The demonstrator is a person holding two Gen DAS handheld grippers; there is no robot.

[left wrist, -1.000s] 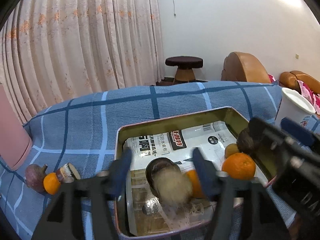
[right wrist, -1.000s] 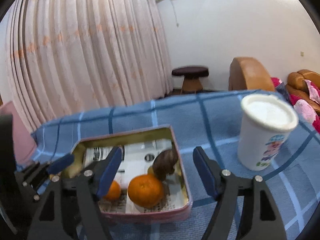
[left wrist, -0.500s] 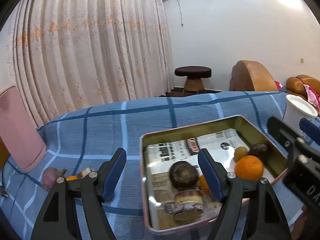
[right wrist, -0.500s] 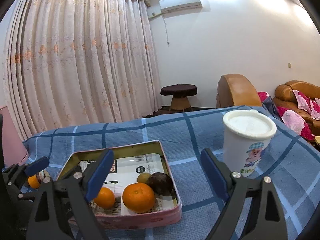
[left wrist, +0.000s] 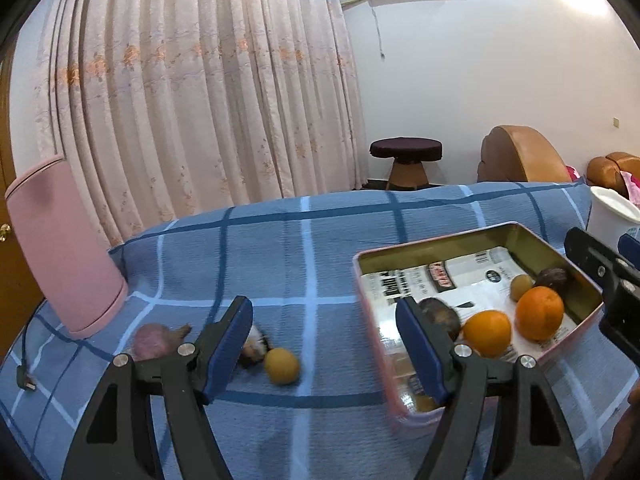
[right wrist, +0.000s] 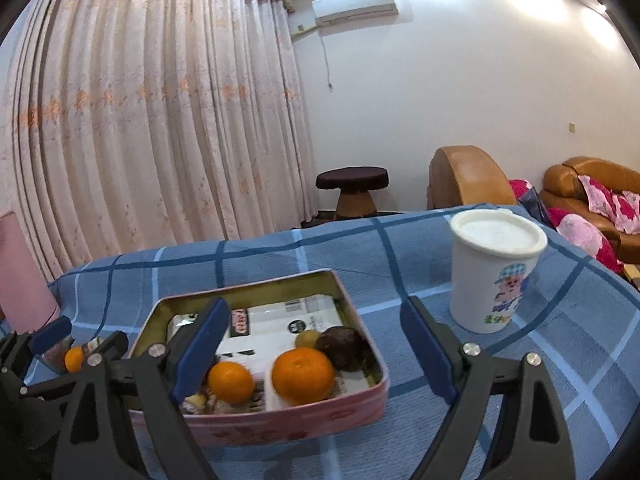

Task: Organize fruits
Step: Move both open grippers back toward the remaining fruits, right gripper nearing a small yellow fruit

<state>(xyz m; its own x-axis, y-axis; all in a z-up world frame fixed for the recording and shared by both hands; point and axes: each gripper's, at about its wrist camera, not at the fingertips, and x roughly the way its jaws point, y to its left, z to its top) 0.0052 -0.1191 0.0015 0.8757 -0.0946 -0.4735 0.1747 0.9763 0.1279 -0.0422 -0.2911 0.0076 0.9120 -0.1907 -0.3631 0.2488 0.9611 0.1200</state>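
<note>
A pink-rimmed tin (left wrist: 448, 240) lined with printed paper holds two oranges (left wrist: 487, 333), a dark round fruit (left wrist: 554, 278), a small greenish fruit (left wrist: 521, 287) and another dark fruit (left wrist: 440, 316). Left of the tin on the blue checked cloth lie a small yellow-orange fruit (left wrist: 282, 365), a cut fruit half (left wrist: 254, 346) and a purplish fruit (left wrist: 154, 340). My left gripper (left wrist: 326, 344) hangs open above the cloth between these and the tin, holding nothing. My right gripper (right wrist: 316, 346) stands open over the tin's (right wrist: 356, 312) near edge, above the oranges (right wrist: 303, 376), empty.
A white lidded cup (right wrist: 496, 276) stands right of the tin. A pink cylinder (left wrist: 64, 248) and a cable plug (left wrist: 26, 376) sit at the cloth's left end. Behind the table are curtains, a stool and brown sofas.
The dark fruit left my left gripper and now lies in the tin; that gripper swung left toward the loose fruits. My right gripper's jaws widened and it drew back a little.
</note>
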